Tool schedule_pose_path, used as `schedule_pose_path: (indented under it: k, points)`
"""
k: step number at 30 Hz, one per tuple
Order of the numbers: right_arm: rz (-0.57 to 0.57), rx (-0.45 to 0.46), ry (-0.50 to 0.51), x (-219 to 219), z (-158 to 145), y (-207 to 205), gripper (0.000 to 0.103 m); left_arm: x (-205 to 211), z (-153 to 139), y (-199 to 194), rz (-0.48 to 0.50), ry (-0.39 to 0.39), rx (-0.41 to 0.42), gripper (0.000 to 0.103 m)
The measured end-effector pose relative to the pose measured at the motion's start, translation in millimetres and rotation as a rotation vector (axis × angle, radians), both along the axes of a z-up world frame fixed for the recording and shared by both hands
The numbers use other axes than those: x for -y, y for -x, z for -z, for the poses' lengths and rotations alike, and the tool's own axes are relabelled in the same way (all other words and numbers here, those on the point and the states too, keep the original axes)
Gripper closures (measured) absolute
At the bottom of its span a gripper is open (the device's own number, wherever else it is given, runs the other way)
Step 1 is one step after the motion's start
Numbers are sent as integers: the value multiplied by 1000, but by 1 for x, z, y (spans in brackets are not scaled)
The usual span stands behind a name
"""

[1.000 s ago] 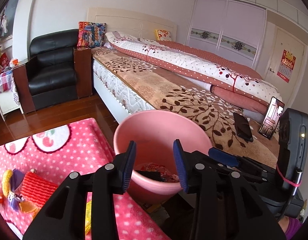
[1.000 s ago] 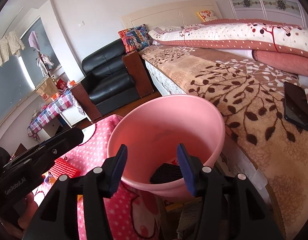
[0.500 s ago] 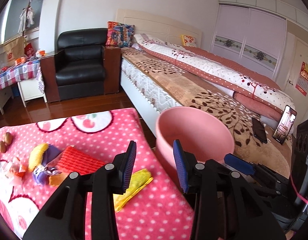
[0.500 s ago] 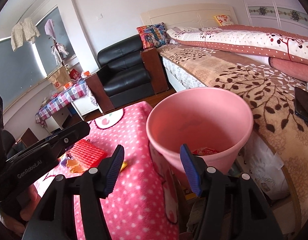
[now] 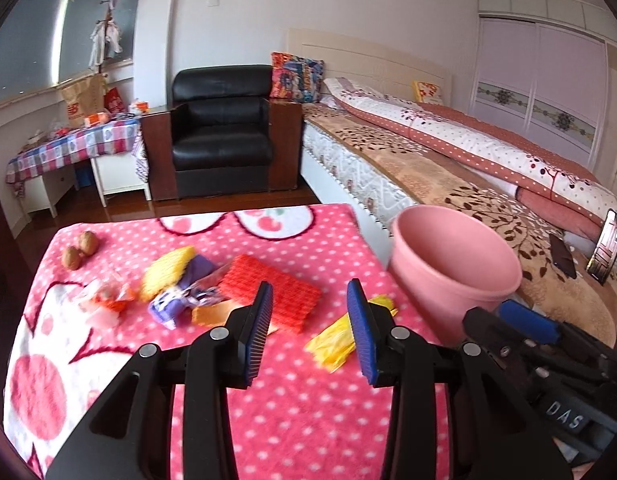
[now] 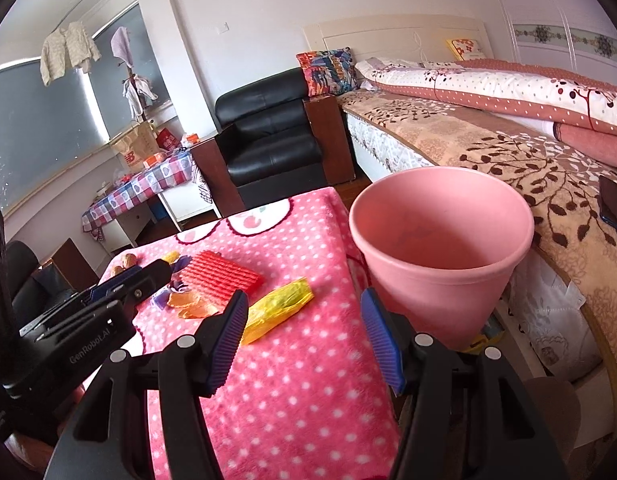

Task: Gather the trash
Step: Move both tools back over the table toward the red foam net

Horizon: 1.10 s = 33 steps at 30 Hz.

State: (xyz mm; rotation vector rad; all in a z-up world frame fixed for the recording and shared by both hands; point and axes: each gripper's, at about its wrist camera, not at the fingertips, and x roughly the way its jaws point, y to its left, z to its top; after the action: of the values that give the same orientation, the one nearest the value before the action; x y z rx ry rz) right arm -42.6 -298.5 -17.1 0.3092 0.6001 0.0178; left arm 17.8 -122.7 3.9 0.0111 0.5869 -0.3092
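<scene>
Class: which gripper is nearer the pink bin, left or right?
Right. The right gripper sits just short of the pink bin, its right finger by the wall. The left gripper is farther left, over the table.

Fleecy pink blanket — soft, matt; smooth plastic bucket; crinkly yellow wrapper (glossy); shiny leather armchair.

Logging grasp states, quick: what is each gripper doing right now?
Left gripper: open, holding nothing.
Right gripper: open, nothing between its fingers; jaws have just been opening.
</scene>
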Motion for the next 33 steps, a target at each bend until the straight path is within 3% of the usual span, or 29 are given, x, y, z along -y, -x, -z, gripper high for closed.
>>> schedule_pose_path:
  k: [7,12,26,33]
  points:
    - [-41,-12,70,-38,4,12,42,-27,10,24,-65,-20,27,64]
    - [-54,-31,108,-57,2,16,35,-45,18,31,-75,2,-5,64]
    - [-149,-133,26,-77,12,17,34,-68,26,46,-64,65,-51,64]
    - [-199,-119,41,-91,9,19,34,-86,21,44,-74,105,-49,64]
